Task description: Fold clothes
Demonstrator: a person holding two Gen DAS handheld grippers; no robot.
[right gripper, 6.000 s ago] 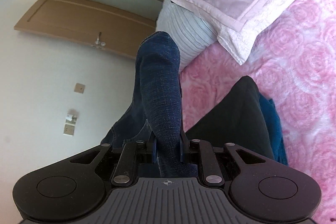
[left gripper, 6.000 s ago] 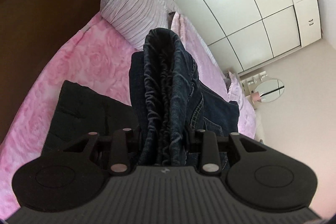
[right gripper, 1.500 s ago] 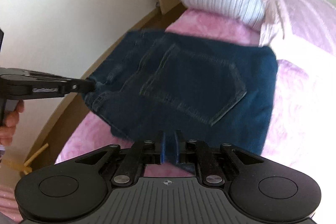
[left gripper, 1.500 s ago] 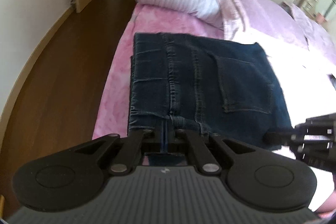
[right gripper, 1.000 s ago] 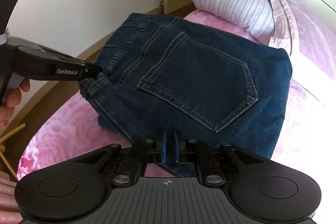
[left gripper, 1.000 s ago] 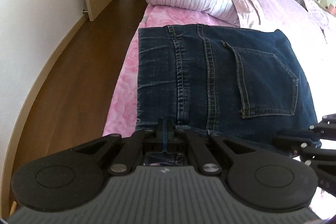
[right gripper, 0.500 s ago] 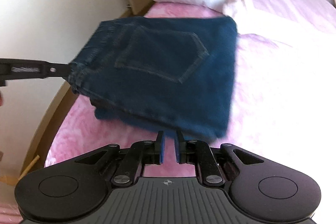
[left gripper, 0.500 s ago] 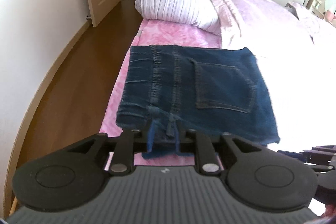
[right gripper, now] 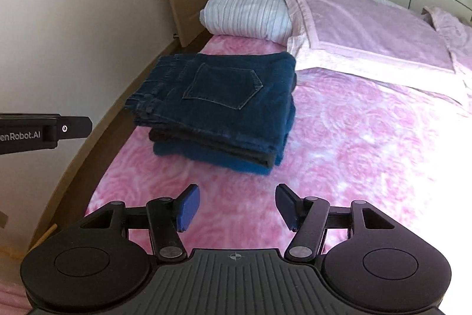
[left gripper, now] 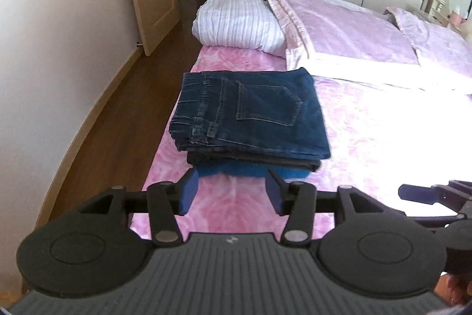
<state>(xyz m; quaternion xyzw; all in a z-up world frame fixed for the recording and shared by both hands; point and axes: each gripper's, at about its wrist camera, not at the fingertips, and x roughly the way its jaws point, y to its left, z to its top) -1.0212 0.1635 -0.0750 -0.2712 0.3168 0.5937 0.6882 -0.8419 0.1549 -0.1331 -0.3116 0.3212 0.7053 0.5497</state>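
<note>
One pair of folded jeans tops a stack of three garments near the bed's left edge. Left gripper and right gripper: jaws opening, nothing between them. One striped pillow.

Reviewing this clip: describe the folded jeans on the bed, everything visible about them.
The jeans are dark blue denim, folded into a flat rectangle with a stitched back pocket facing up and the waistband toward the wall side. They lie on top of a stack, over a darker folded garment and a brighter blue one, on the pink rose-patterned bedspread. Neither gripper touches them.
</note>
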